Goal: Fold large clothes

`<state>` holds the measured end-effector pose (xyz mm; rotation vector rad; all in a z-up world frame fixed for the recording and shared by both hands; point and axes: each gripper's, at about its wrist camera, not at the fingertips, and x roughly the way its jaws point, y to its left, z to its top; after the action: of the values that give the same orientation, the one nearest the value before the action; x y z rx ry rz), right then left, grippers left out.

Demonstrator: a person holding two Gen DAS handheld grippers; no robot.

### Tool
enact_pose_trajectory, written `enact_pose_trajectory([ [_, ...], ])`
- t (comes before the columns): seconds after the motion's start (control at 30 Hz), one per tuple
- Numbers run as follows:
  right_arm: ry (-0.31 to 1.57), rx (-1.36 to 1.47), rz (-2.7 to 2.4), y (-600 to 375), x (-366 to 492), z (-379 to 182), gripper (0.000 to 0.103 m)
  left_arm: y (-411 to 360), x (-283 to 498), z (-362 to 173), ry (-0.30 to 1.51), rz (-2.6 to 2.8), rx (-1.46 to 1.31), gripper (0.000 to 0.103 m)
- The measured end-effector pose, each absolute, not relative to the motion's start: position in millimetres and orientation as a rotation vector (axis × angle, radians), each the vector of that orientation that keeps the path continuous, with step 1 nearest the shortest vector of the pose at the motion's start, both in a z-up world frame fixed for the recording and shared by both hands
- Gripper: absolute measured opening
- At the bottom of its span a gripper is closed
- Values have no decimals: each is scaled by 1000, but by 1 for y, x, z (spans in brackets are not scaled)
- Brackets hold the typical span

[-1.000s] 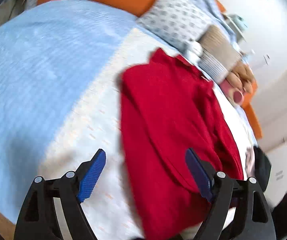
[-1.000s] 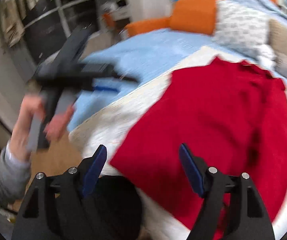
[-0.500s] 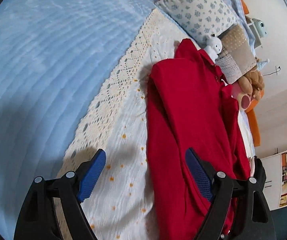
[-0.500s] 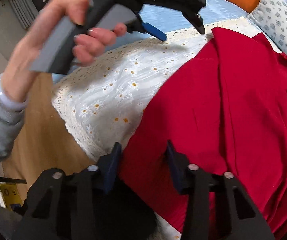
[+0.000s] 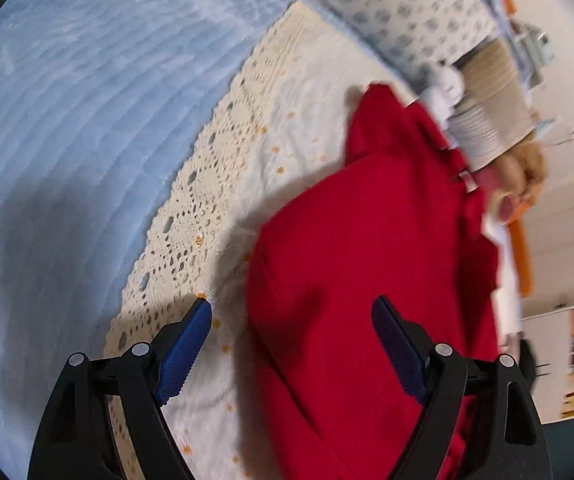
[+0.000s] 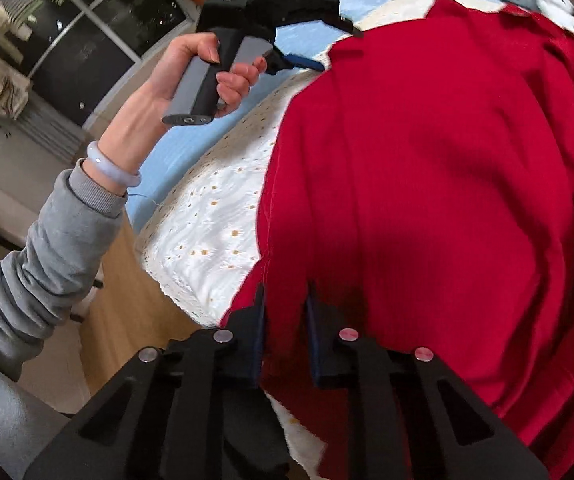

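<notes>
White lace bedspread (image 6: 203, 240) under red garment (image 6: 427, 168), hem between right hand-held gripper (image 6: 285, 300) pads.

The ribbed pale-blue bedspread (image 5: 87, 112) lies bare across the whole left of the left wrist view, open for a hand-held gripper to pass. Between it and the red woven garment (image 5: 367, 280) runs a free strip of white daisy-embroidered cover with a lace edge (image 5: 215, 208). Past the garment's far end the way is crowded: a blue-patterned white pillow (image 5: 407, 12), a beige striped cushion (image 5: 491, 112) and a small white soft toy (image 5: 443, 88) sit close together. In the right wrist view the left hand-held gripper (image 6: 327, 44) hangs over the garment's left edge, blocking that side.
</notes>
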<state>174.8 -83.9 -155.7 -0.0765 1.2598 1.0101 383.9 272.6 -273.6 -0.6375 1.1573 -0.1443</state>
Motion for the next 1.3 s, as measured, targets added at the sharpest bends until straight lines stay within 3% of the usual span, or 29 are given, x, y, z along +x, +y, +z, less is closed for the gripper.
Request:
enact_pose_trajectory([
  [0.37, 1234, 99, 1134, -102, 181, -171, 17, 240, 404, -264, 1216, -86, -548, 77],
  [0.47, 1223, 134, 1165, -105, 182, -174, 17, 230, 409, -265, 1283, -39, -523, 44],
  [0.5, 1220, 143, 1171, -108, 184, -172, 17, 226, 410, -266, 1310, -33, -515, 22],
  [0.53, 1217, 147, 1176, -108, 182, -171, 17, 220, 412, -265, 1335, -31, -495, 16],
  [0.8, 1197, 269, 1188, -129, 178, -166, 17, 173, 425, -218, 1299, 14, -419, 11],
  [1.03, 1150, 432, 1141, -180, 159, -166, 17, 32, 439, -167, 1251, -142, -198, 10],
  [1.3, 1170, 555, 1014, -226, 142, -197, 17, -80, 441, -223, 1300, -203, -2, 11],
])
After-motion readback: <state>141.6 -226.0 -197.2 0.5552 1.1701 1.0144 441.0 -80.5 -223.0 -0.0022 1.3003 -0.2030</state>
